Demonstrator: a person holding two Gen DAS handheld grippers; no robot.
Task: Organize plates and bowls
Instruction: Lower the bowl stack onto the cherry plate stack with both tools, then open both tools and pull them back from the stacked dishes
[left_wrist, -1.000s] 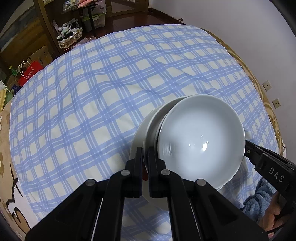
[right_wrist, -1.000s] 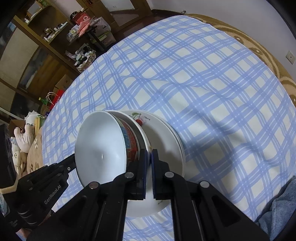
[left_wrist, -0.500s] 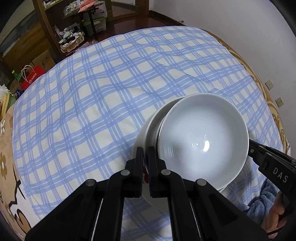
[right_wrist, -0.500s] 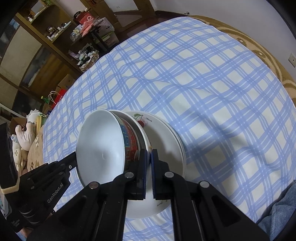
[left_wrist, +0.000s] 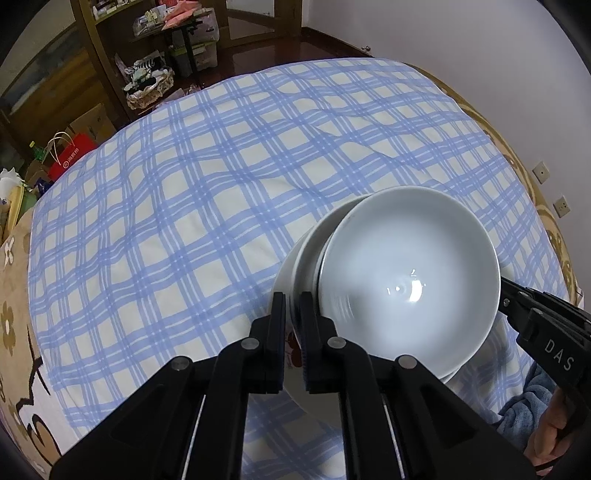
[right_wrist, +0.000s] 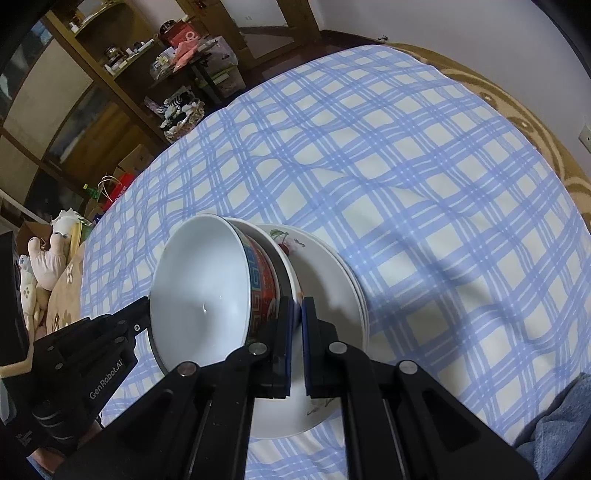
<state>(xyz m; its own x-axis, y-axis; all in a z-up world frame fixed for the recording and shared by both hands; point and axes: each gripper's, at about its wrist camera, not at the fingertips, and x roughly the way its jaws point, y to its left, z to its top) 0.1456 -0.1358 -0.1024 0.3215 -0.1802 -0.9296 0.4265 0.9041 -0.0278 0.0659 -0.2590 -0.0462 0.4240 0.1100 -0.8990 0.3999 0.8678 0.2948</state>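
Note:
A white bowl (left_wrist: 406, 273) with a red and blue patterned outside (right_wrist: 262, 284) is nested in a second bowl, on stacked white plates (right_wrist: 332, 280) with a cherry print. My left gripper (left_wrist: 293, 306) is shut on the left rim of the lower bowl. My right gripper (right_wrist: 297, 310) is shut on that bowl's right rim. The stack is tilted and sits low over the blue checked cloth (left_wrist: 184, 184). Each gripper shows at the edge of the other's view.
The checked cloth (right_wrist: 443, 166) covers a round table with a tan patterned edge (left_wrist: 517, 166). Dark wooden shelves (right_wrist: 92, 92), bags and a basket stand beyond the far left. A white wall (left_wrist: 480, 55) with sockets is on the right.
Both grippers keep their hold on the bowl. The view has drawn back a little, showing more of the far room.

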